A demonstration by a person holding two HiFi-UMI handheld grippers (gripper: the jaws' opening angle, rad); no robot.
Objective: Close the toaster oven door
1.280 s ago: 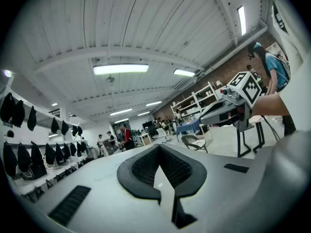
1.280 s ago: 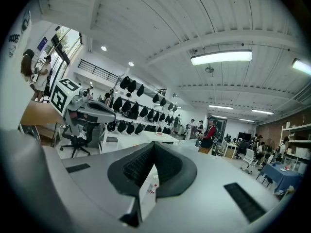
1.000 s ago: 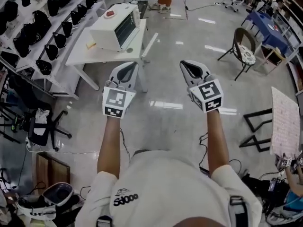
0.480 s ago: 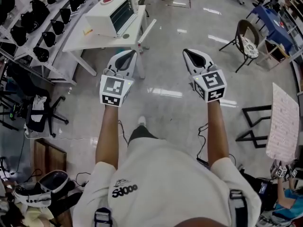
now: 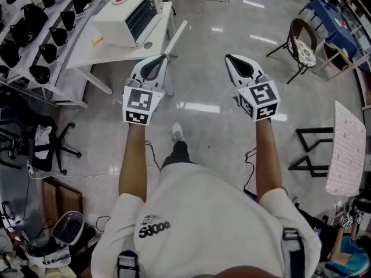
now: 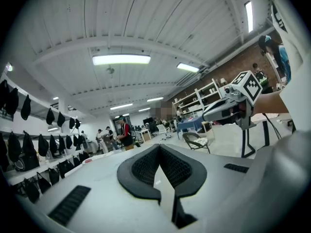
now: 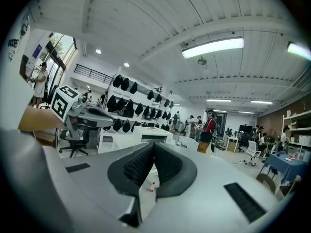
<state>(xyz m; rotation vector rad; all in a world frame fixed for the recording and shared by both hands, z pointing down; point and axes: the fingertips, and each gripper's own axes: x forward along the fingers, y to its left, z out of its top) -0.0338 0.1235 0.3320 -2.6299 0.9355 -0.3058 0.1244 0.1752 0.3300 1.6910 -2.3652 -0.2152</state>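
Note:
The white toaster oven [image 5: 126,13] stands on a white table [image 5: 98,54] at the upper left of the head view, its dark glass front turned toward the floor space. From here I cannot tell how its door stands. The oven also shows small and far off in the right gripper view [image 7: 153,136]. My left gripper [image 5: 155,62] and right gripper [image 5: 235,62] are held out side by side above the floor, well short of the table. Both are shut with nothing between the pads, as the left gripper view [image 6: 158,147] and the right gripper view [image 7: 153,144] show.
A rack of black items [image 5: 35,33] runs along the left behind the table. An office chair [image 5: 49,149] sits at the left, a folding chair [image 5: 301,48] and a blue table [image 5: 336,28] at the upper right, a white board [image 5: 346,149] at the right. People stand in the distance.
The person has walked on: a leg has swung forward and the view has turned, so the table and oven now sit higher and further left. Both grippers stay shut and level.

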